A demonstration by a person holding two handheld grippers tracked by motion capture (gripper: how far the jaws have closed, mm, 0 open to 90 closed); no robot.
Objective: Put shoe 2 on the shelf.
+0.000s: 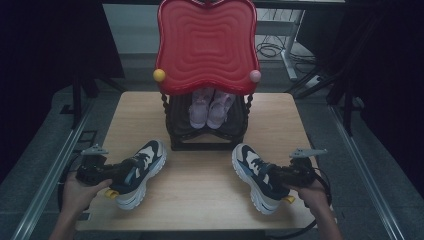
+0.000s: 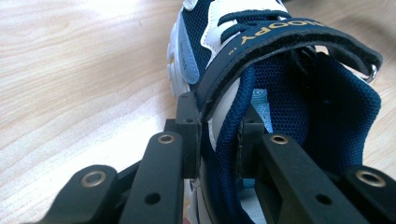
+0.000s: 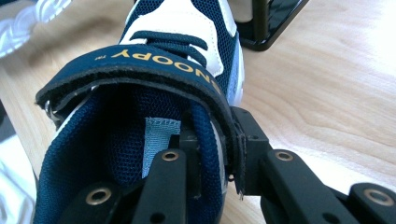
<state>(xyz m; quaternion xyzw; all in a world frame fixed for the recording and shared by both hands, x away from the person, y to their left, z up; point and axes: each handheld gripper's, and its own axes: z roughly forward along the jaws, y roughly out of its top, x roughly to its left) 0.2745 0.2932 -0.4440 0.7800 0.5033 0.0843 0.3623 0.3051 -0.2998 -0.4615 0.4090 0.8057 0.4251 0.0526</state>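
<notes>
Carrying step: left gripper clamps left shoe, right gripper clamps right shoe, near table's front edge; next probably needs a lift toward the rack.

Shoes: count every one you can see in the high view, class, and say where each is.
4. One navy shoe held at the table's left, one navy shoe held at its right, two pink shoes on the black rack under the red tray. Others may be hidden.
</notes>
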